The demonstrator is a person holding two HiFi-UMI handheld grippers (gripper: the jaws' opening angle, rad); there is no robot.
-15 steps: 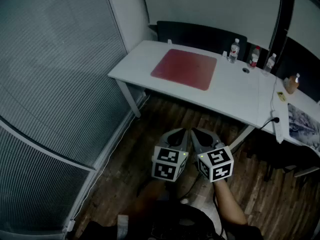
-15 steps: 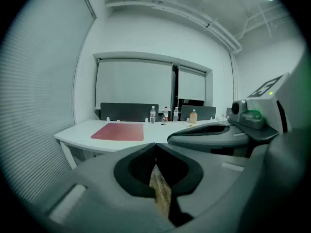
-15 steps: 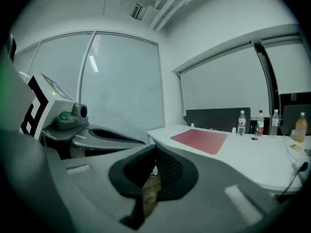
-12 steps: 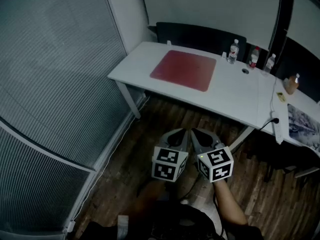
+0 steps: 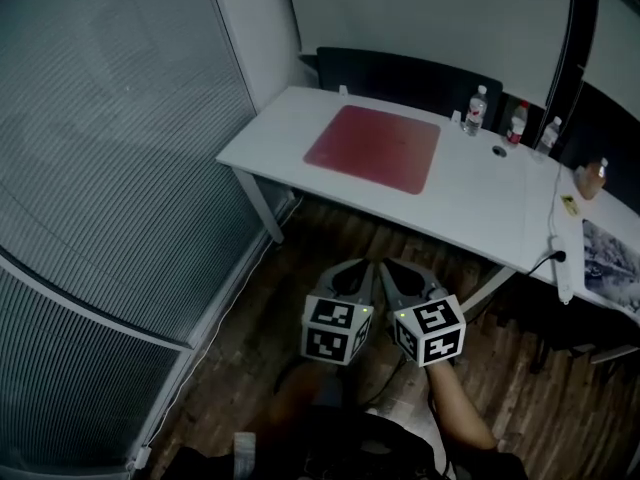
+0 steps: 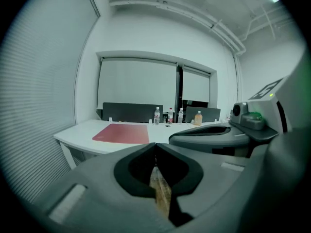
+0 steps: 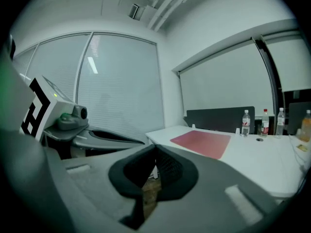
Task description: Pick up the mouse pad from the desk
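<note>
Only my view has drifted a touch, so my left gripper (image 5: 352, 269) and right gripper (image 5: 397, 269) hang side by side, both closed and empty, with the red mouse pad (image 5: 376, 148) flat on the tabletop (image 5: 480, 194) well ahead of them, unreached.

Head view looks down; both gripper views face the desk (image 5: 480, 193).
</note>
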